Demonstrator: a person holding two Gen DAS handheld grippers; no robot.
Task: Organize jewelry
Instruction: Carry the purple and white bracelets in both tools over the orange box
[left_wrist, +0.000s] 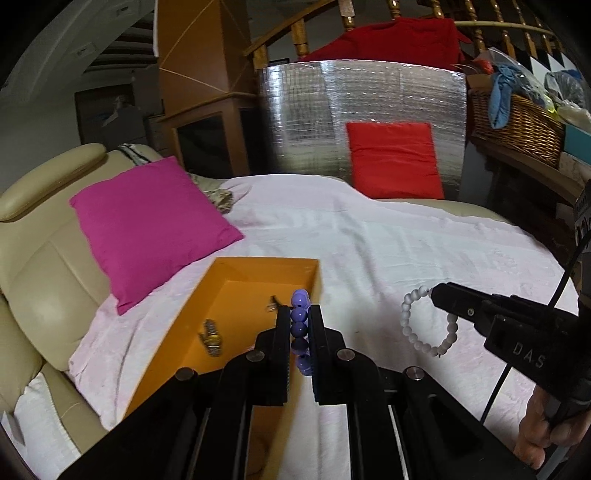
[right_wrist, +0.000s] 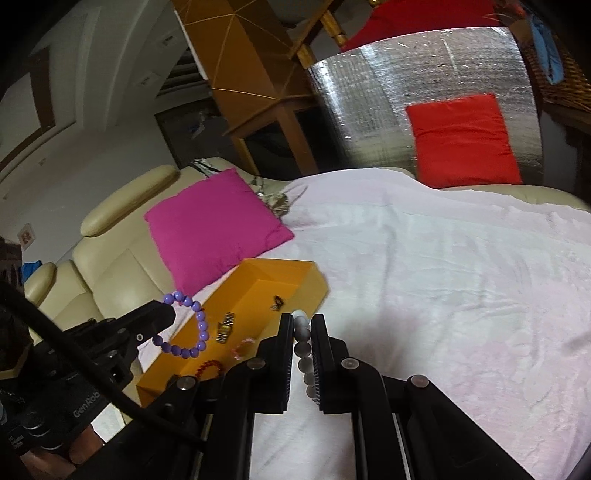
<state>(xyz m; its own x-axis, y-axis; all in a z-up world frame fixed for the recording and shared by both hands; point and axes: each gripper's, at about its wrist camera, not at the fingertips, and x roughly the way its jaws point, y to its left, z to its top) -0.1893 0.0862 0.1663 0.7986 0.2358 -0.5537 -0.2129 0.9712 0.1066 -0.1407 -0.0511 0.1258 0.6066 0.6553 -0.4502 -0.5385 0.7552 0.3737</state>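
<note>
A purple bracelet (left_wrist: 300, 330) is clamped in the left hand-held gripper (left_wrist: 299, 314), low centre, over the orange box (left_wrist: 258, 266). A white bracelet (right_wrist: 303, 347) is pinched in the right hand-held gripper (right_wrist: 300, 321) beside the box's right wall, seemingly for dropping beside the watch (right_wrist: 226, 326).

A home living room: a cream leather sofa (left_wrist: 44, 288) with a pink cushion (left_wrist: 147, 225), wooden stair banister (left_wrist: 295, 33), laundry-filled wicker basket (left_wrist: 517, 125).
</note>
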